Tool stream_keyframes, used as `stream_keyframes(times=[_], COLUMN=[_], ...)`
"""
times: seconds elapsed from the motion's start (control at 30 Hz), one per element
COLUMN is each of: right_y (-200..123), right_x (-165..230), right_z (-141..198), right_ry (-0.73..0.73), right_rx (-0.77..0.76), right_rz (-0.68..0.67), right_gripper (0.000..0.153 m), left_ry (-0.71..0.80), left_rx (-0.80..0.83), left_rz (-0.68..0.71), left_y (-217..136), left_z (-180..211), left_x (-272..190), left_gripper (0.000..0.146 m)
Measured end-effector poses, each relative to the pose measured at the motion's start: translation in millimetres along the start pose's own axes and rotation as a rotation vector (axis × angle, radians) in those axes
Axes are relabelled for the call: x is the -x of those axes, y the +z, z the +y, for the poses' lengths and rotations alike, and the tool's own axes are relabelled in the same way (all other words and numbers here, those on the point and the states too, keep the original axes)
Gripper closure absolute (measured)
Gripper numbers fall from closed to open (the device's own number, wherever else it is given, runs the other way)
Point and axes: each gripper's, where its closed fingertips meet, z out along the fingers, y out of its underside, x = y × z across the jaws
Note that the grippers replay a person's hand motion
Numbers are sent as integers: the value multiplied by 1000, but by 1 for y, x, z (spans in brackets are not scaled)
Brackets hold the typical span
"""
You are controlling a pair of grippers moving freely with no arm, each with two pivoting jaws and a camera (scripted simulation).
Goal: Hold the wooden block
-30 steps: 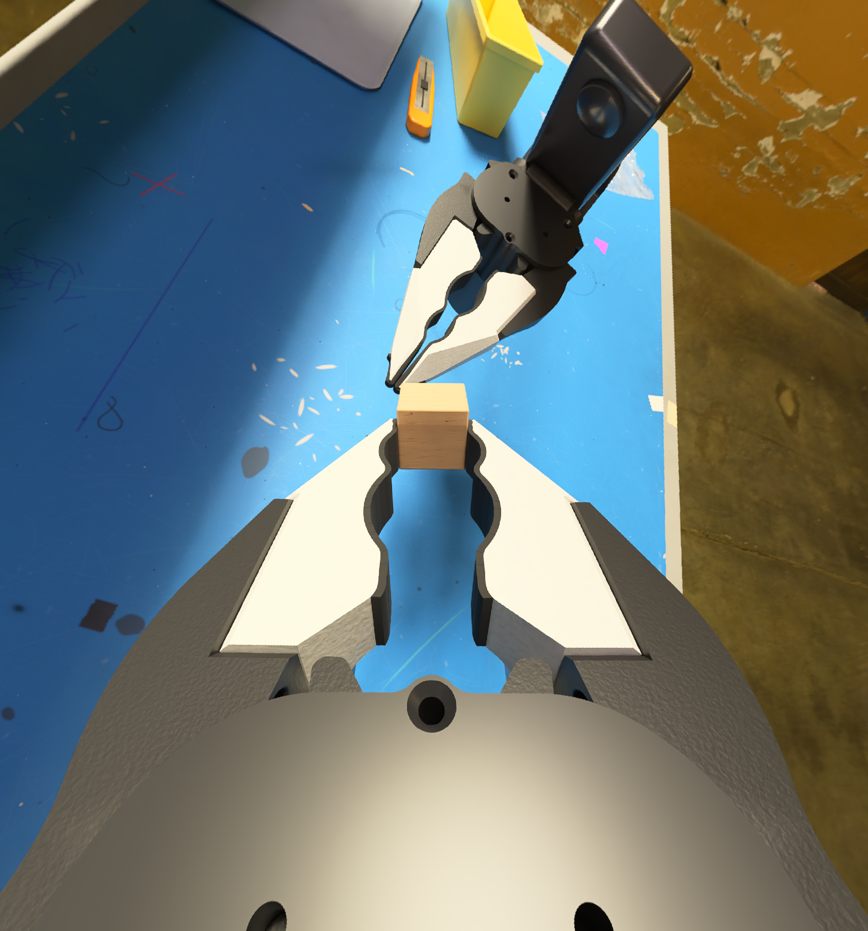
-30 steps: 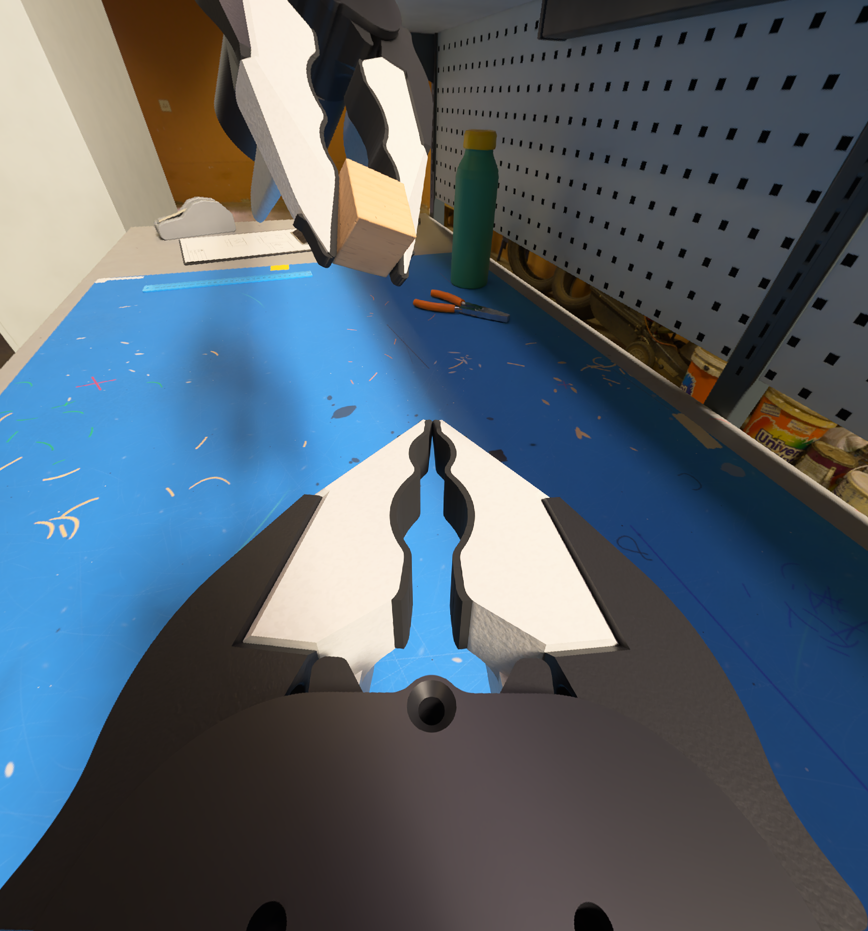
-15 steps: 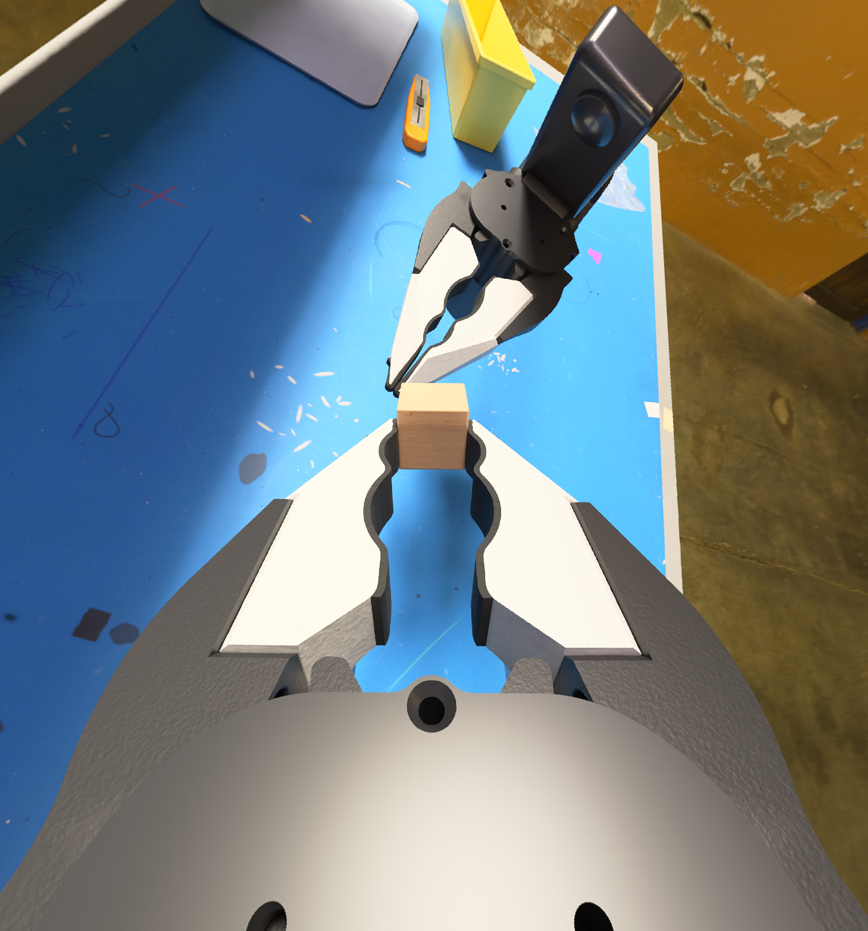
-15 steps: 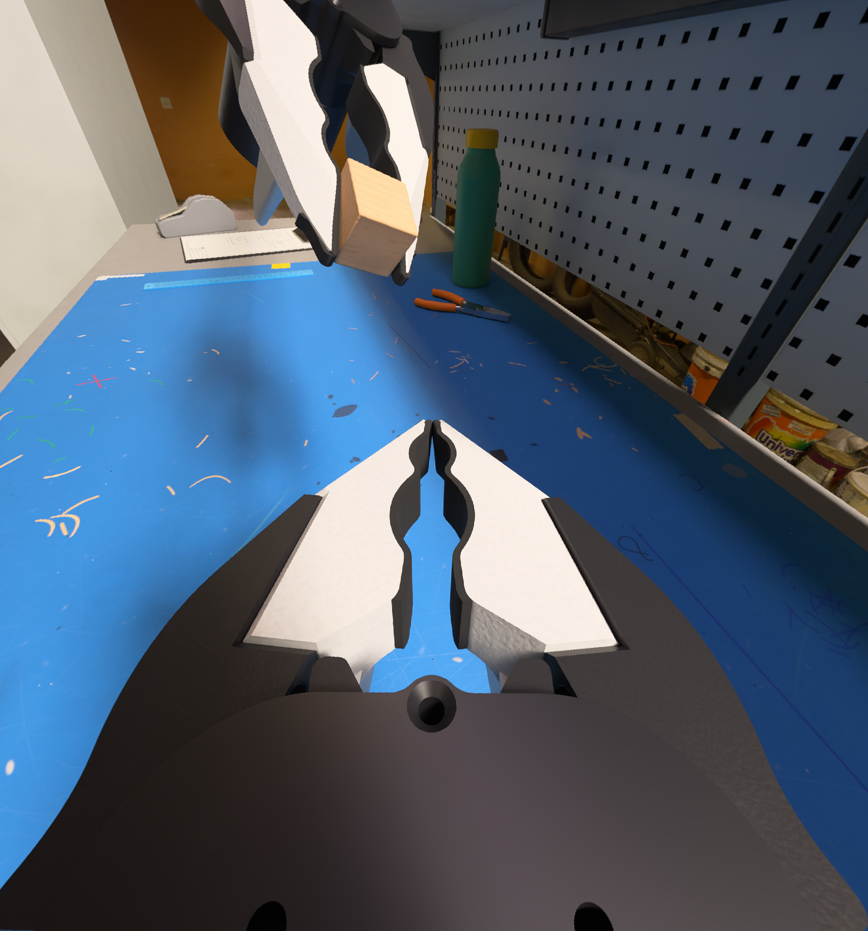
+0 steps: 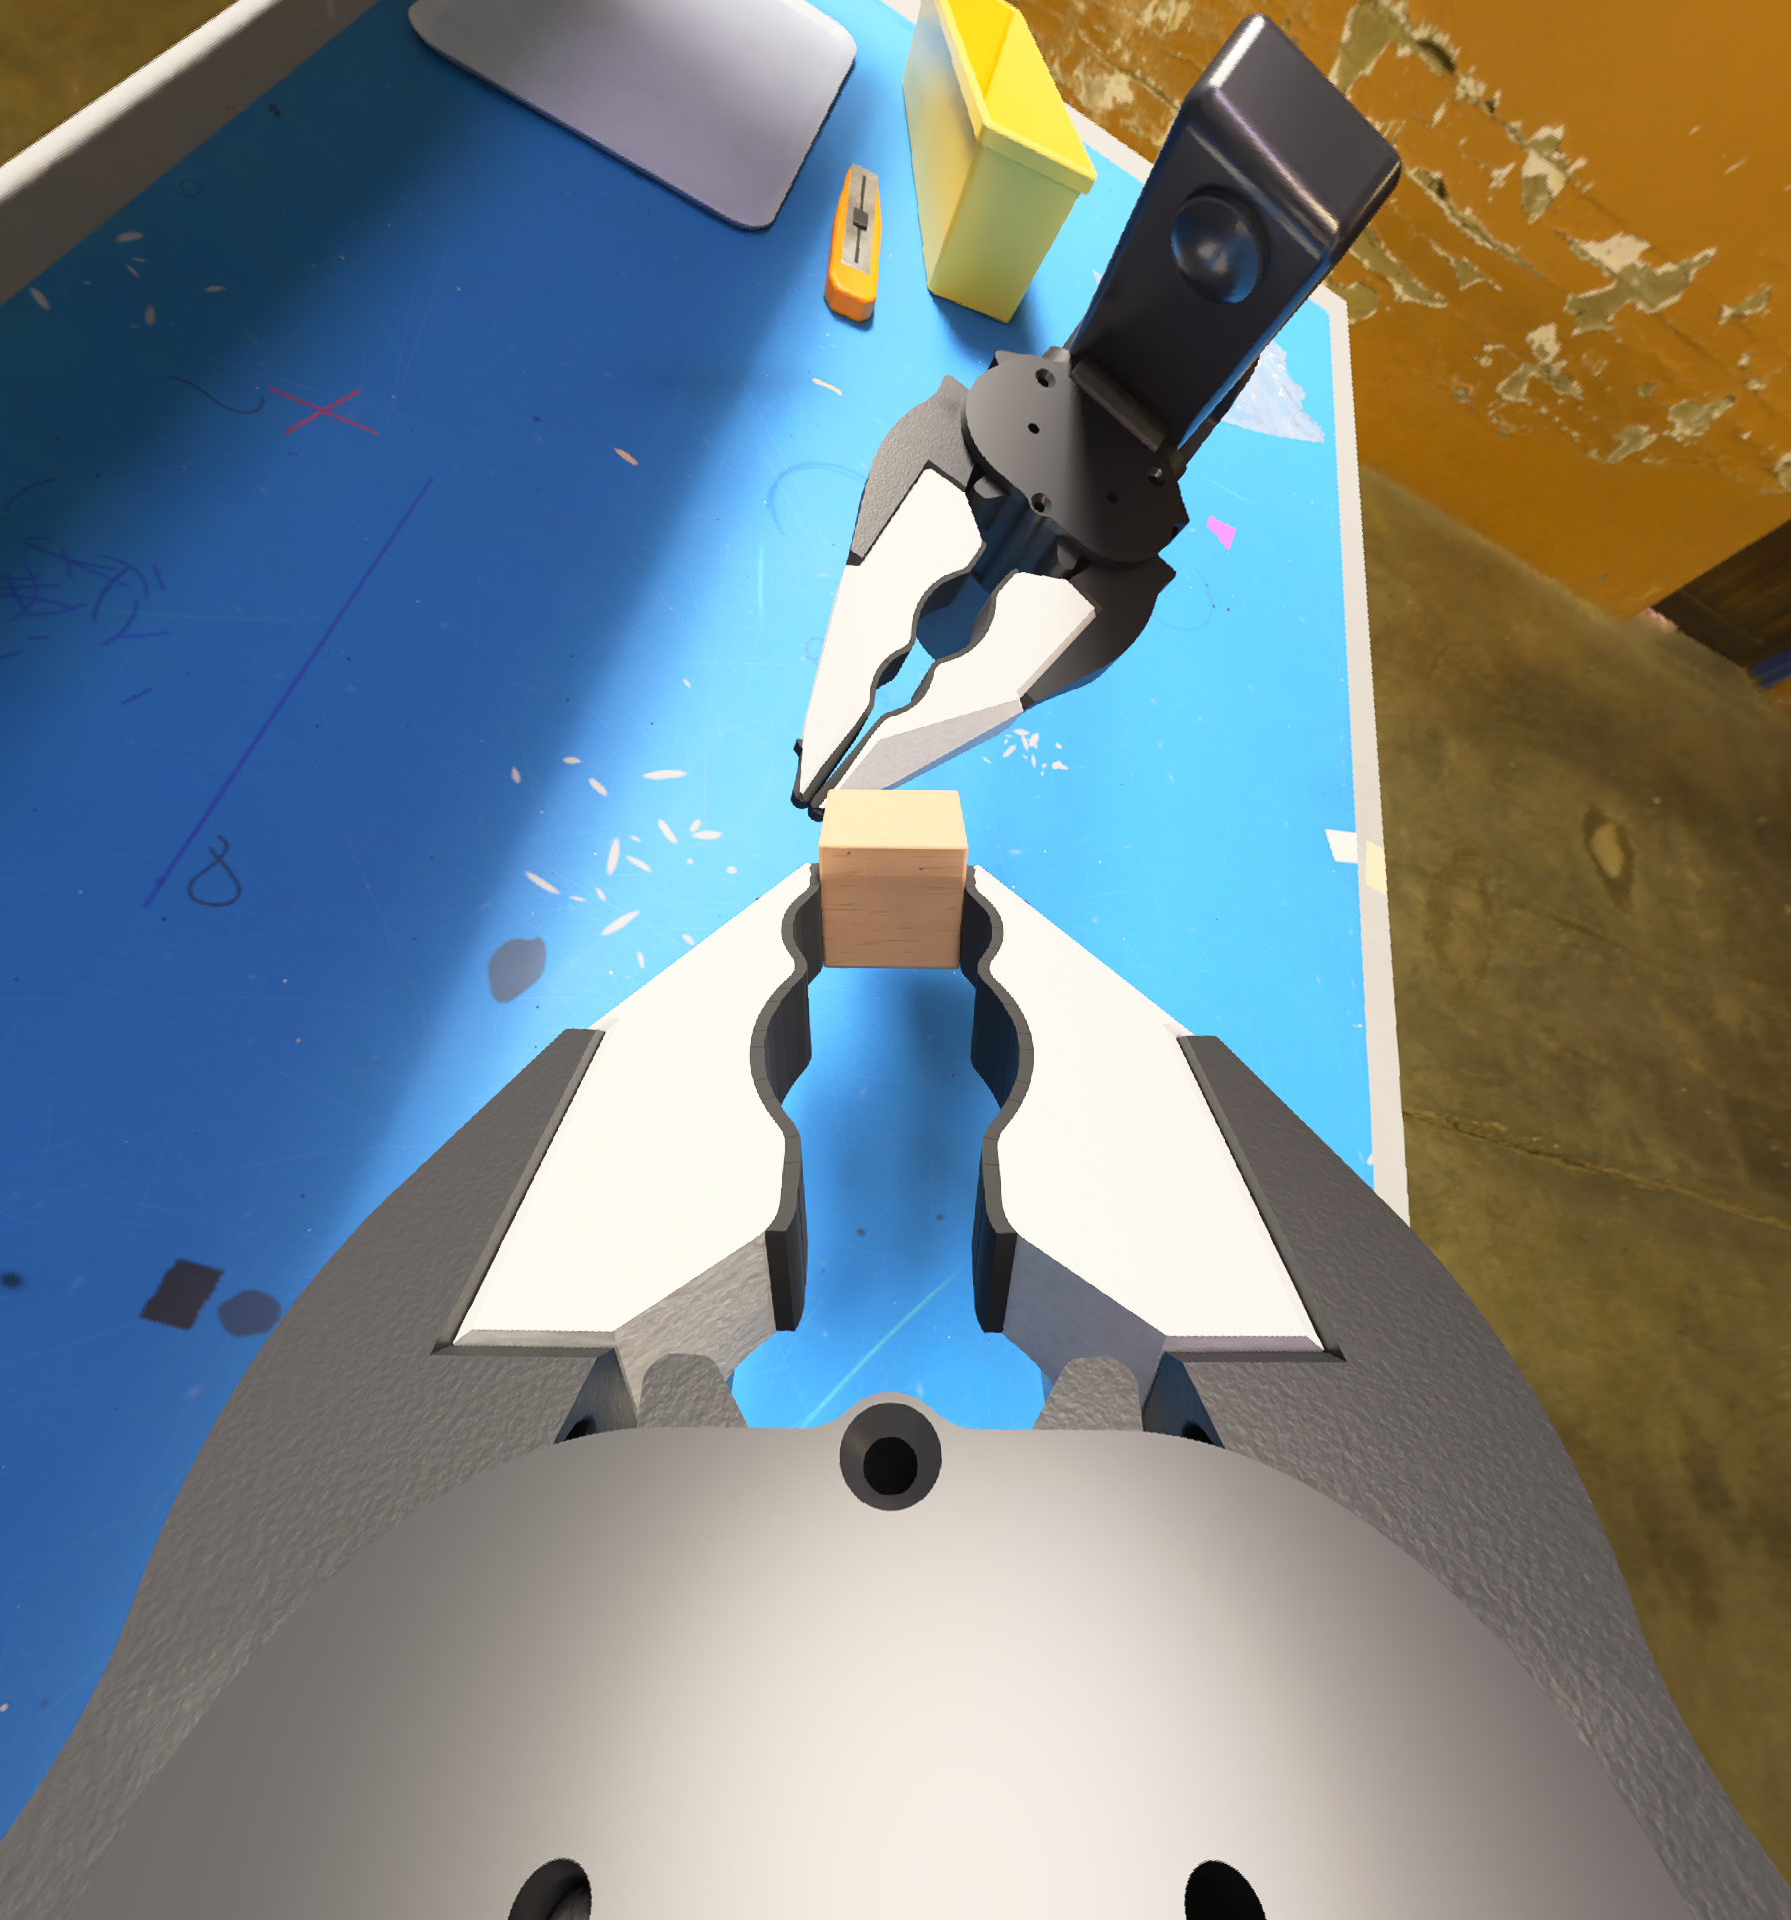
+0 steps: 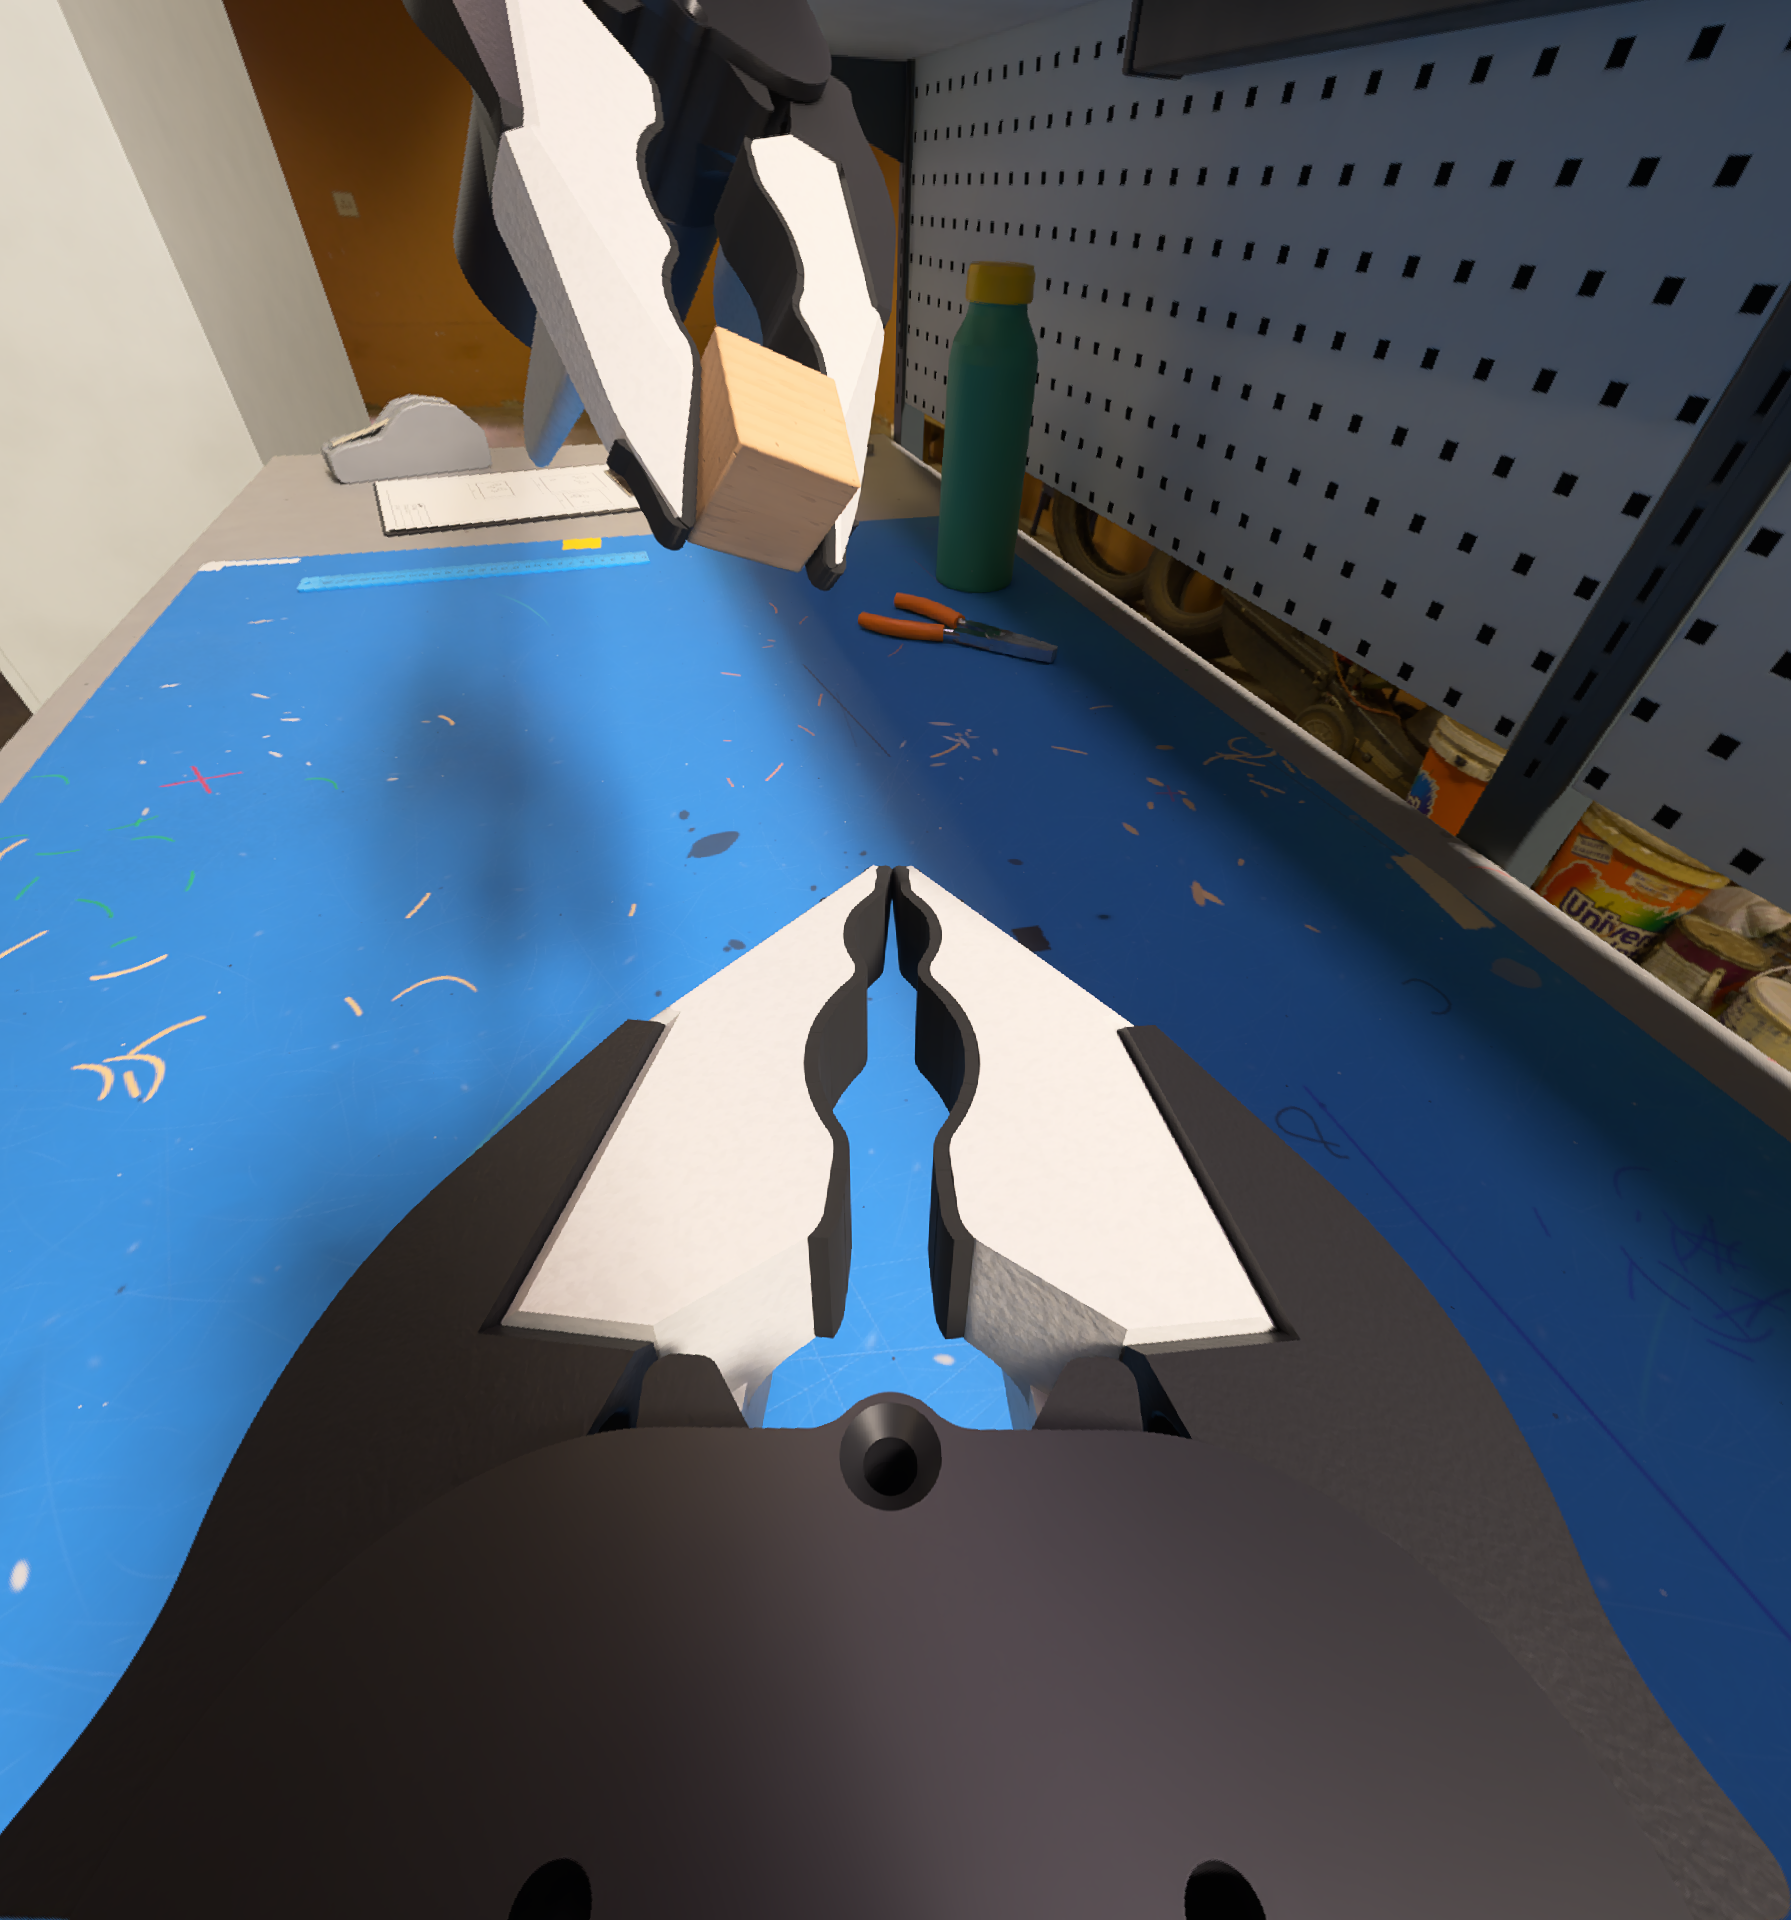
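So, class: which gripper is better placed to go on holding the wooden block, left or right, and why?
Left. The left gripper already clamps the wooden block between its fingertips, lifted above the table. The right gripper is shut, empty, and apart from it.

Printed lettering stood on the orange-labelled can point(image 6: 1623, 899) beneath the pegboard point(image 6: 1390, 312), and pen scribbles and a red cross marked the blue worktop point(image 5: 247, 520).
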Motion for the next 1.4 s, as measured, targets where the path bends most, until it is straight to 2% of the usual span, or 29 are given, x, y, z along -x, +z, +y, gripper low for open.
stream_keyframes(times=[0.77, 1.13, 1.4], right_y=[1, 0, 1], right_x=[3, 15, 16], right_z=[1, 5, 6], right_ry=[-10, -46, -94], right_rx=[3, 21, 31], right_rz=[-11, -71, -47], right_gripper=[153, 153, 149], left_ry=[9, 27, 34], left_rx=[-29, -32, -40], left_rz=[9, 3, 0], left_y=[0, 0, 0], left_z=[3, 10, 13], left_x=[-3, -9, -11], left_gripper=[121, 121, 121])
